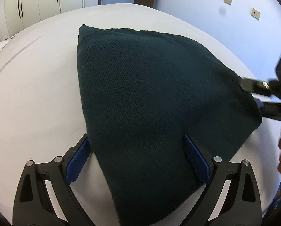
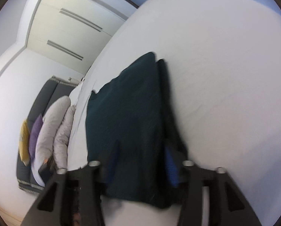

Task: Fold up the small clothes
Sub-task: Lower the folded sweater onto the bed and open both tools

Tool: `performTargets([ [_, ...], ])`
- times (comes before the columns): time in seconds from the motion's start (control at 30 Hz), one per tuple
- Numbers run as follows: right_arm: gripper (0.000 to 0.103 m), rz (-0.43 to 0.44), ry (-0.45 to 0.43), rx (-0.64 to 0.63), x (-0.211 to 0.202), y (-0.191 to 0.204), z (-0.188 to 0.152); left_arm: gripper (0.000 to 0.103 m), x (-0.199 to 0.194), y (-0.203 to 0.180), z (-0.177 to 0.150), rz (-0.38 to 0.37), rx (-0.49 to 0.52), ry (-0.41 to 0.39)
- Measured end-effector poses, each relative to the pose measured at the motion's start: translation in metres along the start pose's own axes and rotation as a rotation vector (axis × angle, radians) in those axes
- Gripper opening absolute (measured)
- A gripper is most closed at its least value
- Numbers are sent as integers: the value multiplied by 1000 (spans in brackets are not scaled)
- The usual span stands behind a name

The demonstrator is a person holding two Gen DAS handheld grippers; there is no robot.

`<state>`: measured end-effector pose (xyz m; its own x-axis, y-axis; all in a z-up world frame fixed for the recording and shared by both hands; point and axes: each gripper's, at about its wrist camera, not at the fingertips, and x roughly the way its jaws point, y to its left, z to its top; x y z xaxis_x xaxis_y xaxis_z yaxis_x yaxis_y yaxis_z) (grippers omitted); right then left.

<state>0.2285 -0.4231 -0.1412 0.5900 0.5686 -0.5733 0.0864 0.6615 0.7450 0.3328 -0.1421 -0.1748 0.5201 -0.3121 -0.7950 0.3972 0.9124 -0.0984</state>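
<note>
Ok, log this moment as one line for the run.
task: fold small clothes | item: dark green knit garment on white bed | left tool: open, straddling garment | right tool: open, at edge

One dark knit garment [image 1: 149,103] is counted, two grippers, left [image 1: 136,141] and right [image 2: 140,154], four pillows [image 2: 46,137] spotted left of the right claw.

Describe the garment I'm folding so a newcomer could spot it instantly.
Start at the white bed sheet that fills the view. In its middle lies a dark green knitted garment, with the left gripper at its near edge. It is the only dark, ribbed thing on the pale sheet.
</note>
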Motion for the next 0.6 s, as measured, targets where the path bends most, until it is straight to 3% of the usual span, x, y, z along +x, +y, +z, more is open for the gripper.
performTargets([
  [0.1, 47, -84, 29, -98, 2, 17, -17, 97, 3, 3, 0, 7, 1, 3],
  [0.17, 11, -150, 23, -121, 2, 15, -20, 97, 4, 5, 0, 14, 9, 6],
  [0.27, 10, -118, 5, -14, -6, -8, -17, 98, 5, 10, -1, 10, 8, 13],
  [0.43, 7, -164, -30, -50, -6, -17, -31, 98, 12, 20, -1, 14, 0, 10],
  [0.6, 5, -59, -45, 27, -3, -45, -32, 101, 17, 35, -1, 6, -9, 8],
])
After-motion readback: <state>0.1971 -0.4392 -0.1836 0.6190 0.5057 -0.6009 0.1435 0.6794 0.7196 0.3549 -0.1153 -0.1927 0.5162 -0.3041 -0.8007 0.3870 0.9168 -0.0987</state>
